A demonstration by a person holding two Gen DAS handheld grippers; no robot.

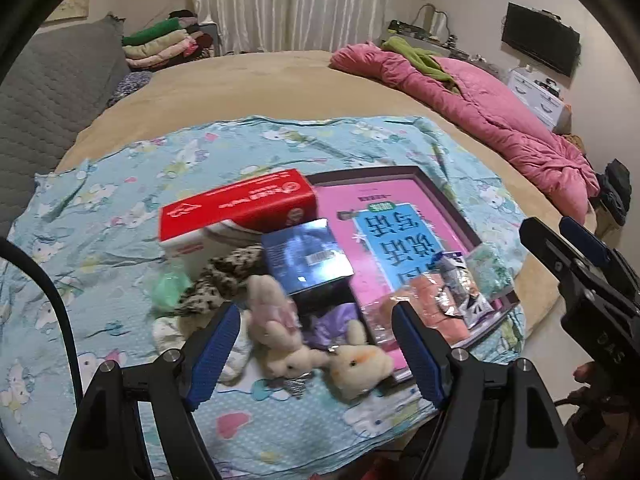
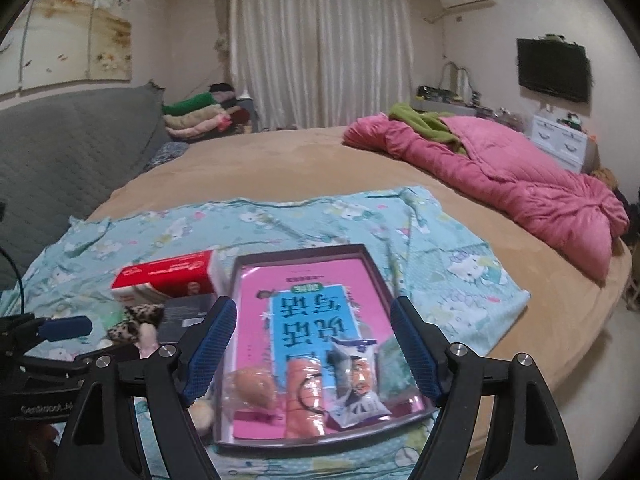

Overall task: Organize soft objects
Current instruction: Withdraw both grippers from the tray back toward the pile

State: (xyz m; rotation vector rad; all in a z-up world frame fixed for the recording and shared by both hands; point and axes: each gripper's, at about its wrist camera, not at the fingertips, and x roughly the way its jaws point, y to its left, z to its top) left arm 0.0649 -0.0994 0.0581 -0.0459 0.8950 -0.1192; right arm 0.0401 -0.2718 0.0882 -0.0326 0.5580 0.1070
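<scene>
A pile of soft things lies on a blue Hello Kitty cloth [image 1: 100, 216]: a beige plush rabbit [image 1: 276, 324], a cream plush chick [image 1: 360, 364], a leopard-print cloth [image 1: 224, 276], a green pouch [image 1: 172, 284] and a purple fabric [image 1: 332, 320]. My left gripper [image 1: 316, 344] is open just above the two plush toys. My right gripper [image 2: 312, 344] is open above a shallow tray [image 2: 376, 272] holding a pink book [image 2: 256, 292], snack packets [image 2: 356, 392] and an orange packet [image 2: 304, 396]. The right gripper also shows at the right of the left wrist view [image 1: 576, 248].
A red and white box [image 1: 236, 204] and a blue box [image 1: 304, 256] sit by the pile. A pink quilt [image 2: 520, 184] lies at the bed's far right. Folded clothes [image 2: 200, 116] are stacked by the curtain. A grey headboard [image 2: 60, 148] stands left.
</scene>
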